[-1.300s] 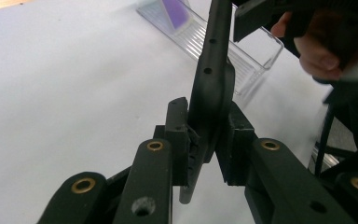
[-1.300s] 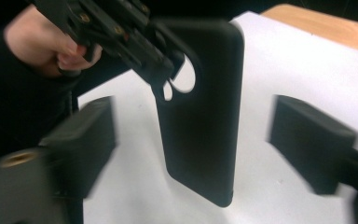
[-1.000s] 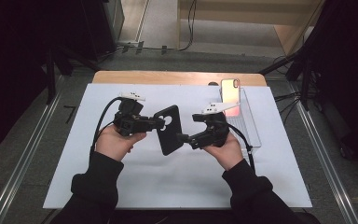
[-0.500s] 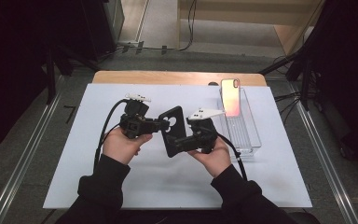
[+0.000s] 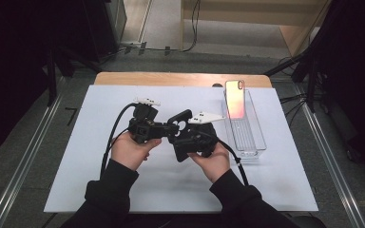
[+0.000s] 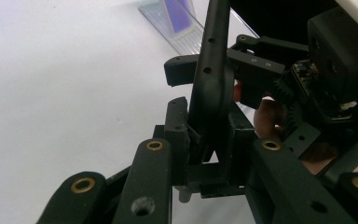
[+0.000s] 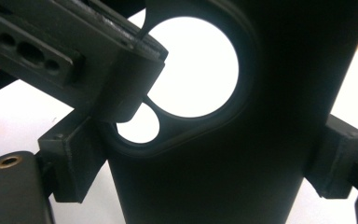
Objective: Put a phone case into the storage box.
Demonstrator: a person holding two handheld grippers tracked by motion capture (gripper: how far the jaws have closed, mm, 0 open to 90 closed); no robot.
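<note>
A black phone case (image 5: 184, 148) hangs above the white mat between both hands. My left gripper (image 5: 170, 129) is shut on the case's edge beside the camera cutout; in the left gripper view the case (image 6: 210, 88) stands edge-on in my own gripper (image 6: 207, 133). My right gripper (image 5: 186, 142) is shut across the case's width. In the right gripper view its pads (image 7: 74, 161) press both long sides of the case (image 7: 270, 93), and the left gripper's fingertip (image 7: 121, 79) clamps by the round cutout. A phone (image 5: 235, 99) with a pinkish face leans in a clear tray (image 5: 252, 137).
The white mat (image 5: 76, 156) covers a wooden table (image 5: 180, 78). The clear tray stands at the right of the mat, close beside my right hand (image 5: 214, 164). Cables trail from both grippers toward the person. Metal rails run along both sides of the table.
The right gripper has moved left, farther over the case, so the two hands are closer together. The case has shifted slightly right and tilted with them.
</note>
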